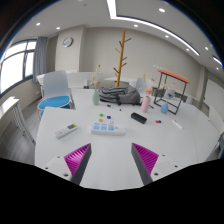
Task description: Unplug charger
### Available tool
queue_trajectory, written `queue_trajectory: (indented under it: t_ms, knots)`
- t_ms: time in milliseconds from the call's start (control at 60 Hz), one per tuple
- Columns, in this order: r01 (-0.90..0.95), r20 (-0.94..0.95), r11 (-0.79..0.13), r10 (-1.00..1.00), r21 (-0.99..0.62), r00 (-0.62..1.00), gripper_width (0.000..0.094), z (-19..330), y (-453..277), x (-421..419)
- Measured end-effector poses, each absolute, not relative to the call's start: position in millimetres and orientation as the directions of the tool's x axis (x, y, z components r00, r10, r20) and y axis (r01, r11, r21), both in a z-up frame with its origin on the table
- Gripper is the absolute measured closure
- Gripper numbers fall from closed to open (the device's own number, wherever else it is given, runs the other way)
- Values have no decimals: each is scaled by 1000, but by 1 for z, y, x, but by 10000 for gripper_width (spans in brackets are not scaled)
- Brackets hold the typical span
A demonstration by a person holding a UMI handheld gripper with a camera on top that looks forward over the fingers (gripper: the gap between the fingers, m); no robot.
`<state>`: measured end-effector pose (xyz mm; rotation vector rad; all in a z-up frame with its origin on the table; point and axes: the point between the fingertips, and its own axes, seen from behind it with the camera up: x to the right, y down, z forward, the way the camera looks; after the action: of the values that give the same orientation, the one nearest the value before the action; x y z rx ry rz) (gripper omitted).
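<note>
My gripper (111, 152) is open and empty above the near part of a white table (115, 160), and its magenta pads (78, 158) stand wide apart. Well beyond the fingers, to the left, lies a white oblong block (66, 129) that may be a power strip. A small black object (138, 117) lies further back, right of centre. I cannot make out a charger or a cable for certain. Nothing stands between the fingers.
A flat tray with small coloured items (103, 127) lies ahead. Behind it are a grey bag (120, 95), bottles (147, 101), a wooden coat stand (123, 55) and a wire rack (172, 92) at the right. A blue chair (55, 101) stands at the left.
</note>
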<state>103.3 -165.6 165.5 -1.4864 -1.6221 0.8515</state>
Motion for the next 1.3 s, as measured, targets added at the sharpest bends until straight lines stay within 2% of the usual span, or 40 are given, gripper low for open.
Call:
queue_trajectory:
  t_ms: [333, 633, 800, 1067, 1117, 1167, 1250, 1300]
  knots:
    - [467, 84, 90, 996, -880, -33, 83, 127, -178, 45]
    - [434, 73, 87, 996, -896, -50, 85, 62, -172, -76]
    - [439, 26, 37, 999, -898, -31, 82, 29, -167, -146]
    - [447, 23, 44, 998, -893, -53, 81, 4, -165, -223]
    - [450, 17, 42, 998, -892, -60, 82, 2, -167, -227]
    - [449, 1, 35, 997, -893, -74, 122, 2, -171, -229]
    - [425, 29, 70, 994, -903, -102, 120, 3, -170, -228]
    - [423, 13, 56, 995, -905, -104, 127, 1, -170, -227]
